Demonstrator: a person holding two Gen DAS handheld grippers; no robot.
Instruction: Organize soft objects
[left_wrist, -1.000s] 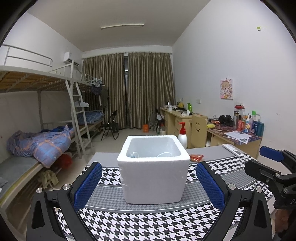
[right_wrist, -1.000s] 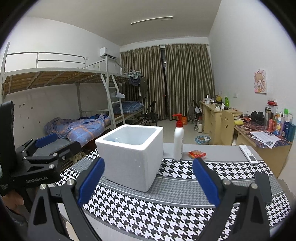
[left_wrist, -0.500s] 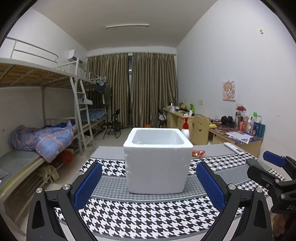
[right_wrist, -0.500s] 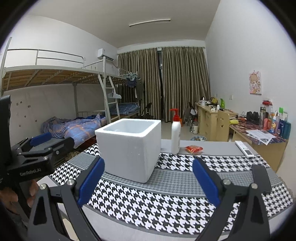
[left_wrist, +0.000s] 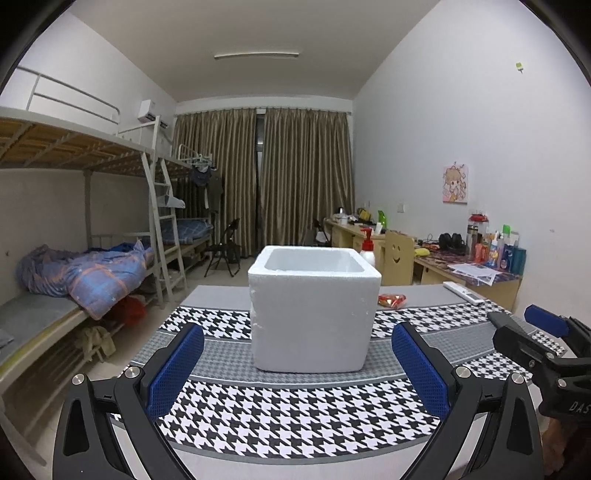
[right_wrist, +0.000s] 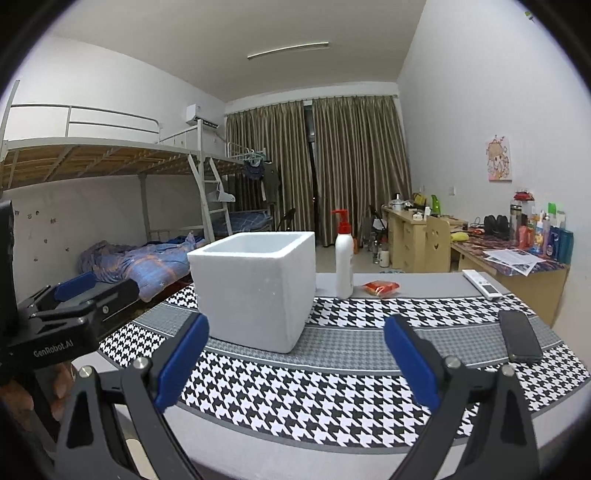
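Observation:
A white foam box (left_wrist: 313, 310) stands open-topped on the houndstooth cloth (left_wrist: 295, 410); it also shows in the right wrist view (right_wrist: 255, 288). Its inside is hidden from both views. My left gripper (left_wrist: 298, 365) is open and empty, low at the table's near edge, in front of the box. My right gripper (right_wrist: 295, 360) is open and empty, near the front edge, right of the box. Each gripper shows at the side of the other's view. A small red packet (right_wrist: 381, 288) lies behind the box.
A white pump bottle with red top (right_wrist: 343, 256) stands behind the box. A white remote (right_wrist: 482, 283) and a black phone (right_wrist: 520, 341) lie at the right. A bunk bed stands left, a cluttered desk (left_wrist: 476, 266) right.
Both grippers have dropped lower and pulled back a little toward the table's near edge; the box's inside has gone out of sight. Both stay open and empty.

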